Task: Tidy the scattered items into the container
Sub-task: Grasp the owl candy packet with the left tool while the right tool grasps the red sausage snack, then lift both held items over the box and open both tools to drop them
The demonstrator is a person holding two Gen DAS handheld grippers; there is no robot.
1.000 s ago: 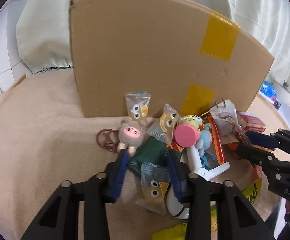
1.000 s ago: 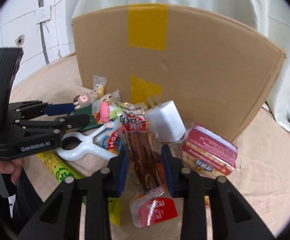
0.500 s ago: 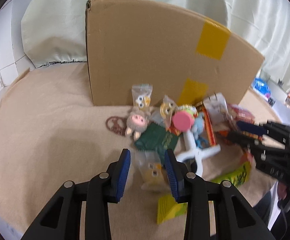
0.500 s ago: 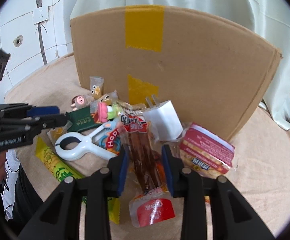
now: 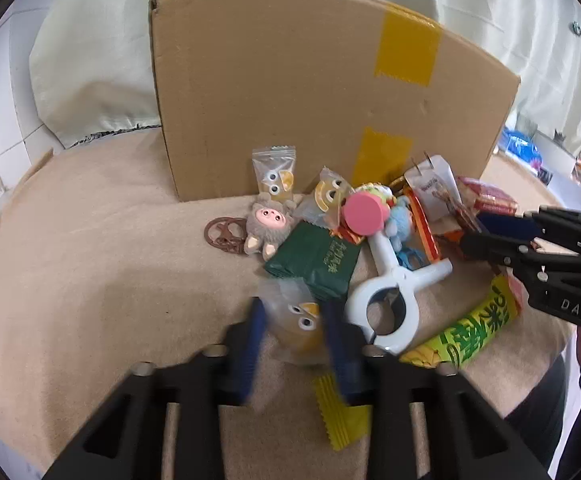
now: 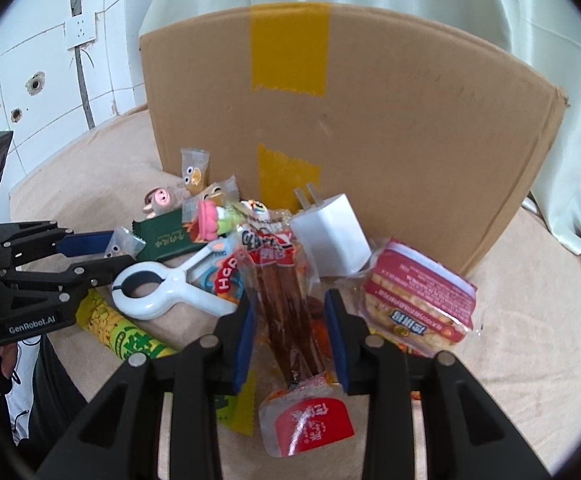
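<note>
At the lower middle of the left view, the left gripper [image 5: 293, 330] pinches a small candy packet [image 5: 295, 322] between its 2 fingers, lifted from the pile before the cardboard box [image 5: 290, 92]. Light, crinkly, probably slippery; grip its middle. Right gripper [image 6: 290, 334] fingers straddle a sausage pack [image 6: 286, 304], not closed.
</note>
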